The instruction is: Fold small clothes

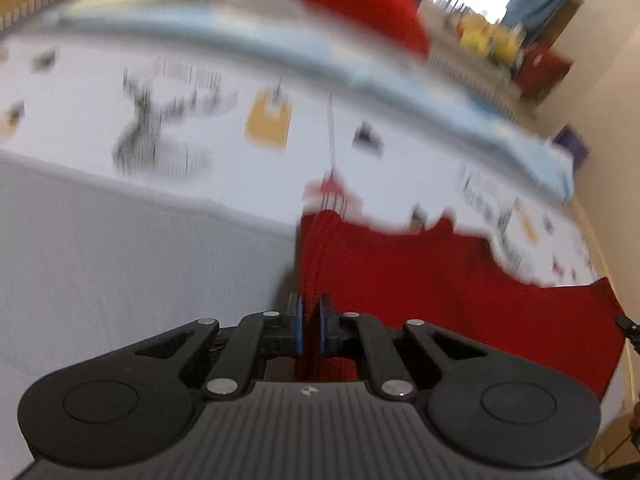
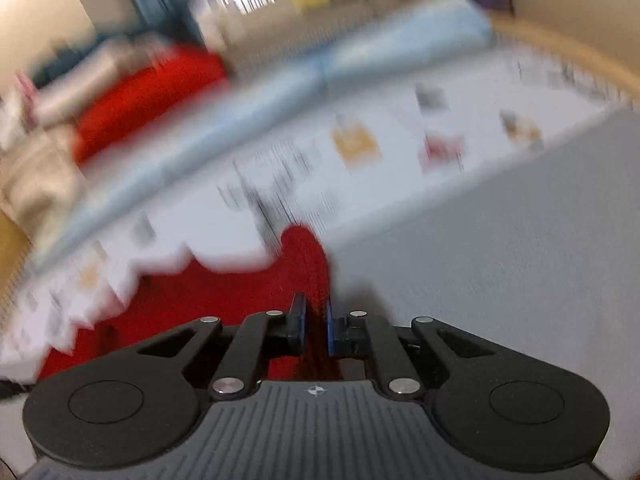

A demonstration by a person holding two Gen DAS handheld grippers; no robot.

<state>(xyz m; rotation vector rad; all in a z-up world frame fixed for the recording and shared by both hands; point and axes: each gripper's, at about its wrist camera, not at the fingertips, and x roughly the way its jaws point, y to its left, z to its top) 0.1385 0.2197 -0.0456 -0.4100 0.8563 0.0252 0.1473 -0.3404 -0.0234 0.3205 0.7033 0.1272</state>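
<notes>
The red knitted garment point(image 1: 420, 280) hangs stretched between the two tongs, its long axis running from one hand to the other; the left gripper point(image 1: 310, 326) is clenched on its left edge and the right gripper point(image 2: 316, 326) is clenched on its right edge, so neither hand is nearer. Past its scalloped far edge lies the white printed sheet point(image 1: 200, 128), with a plain grey cover point(image 1: 120, 260) nearer, so the fold probably has to go forward and down onto that surface; no container shows, though the views are blurred.
</notes>
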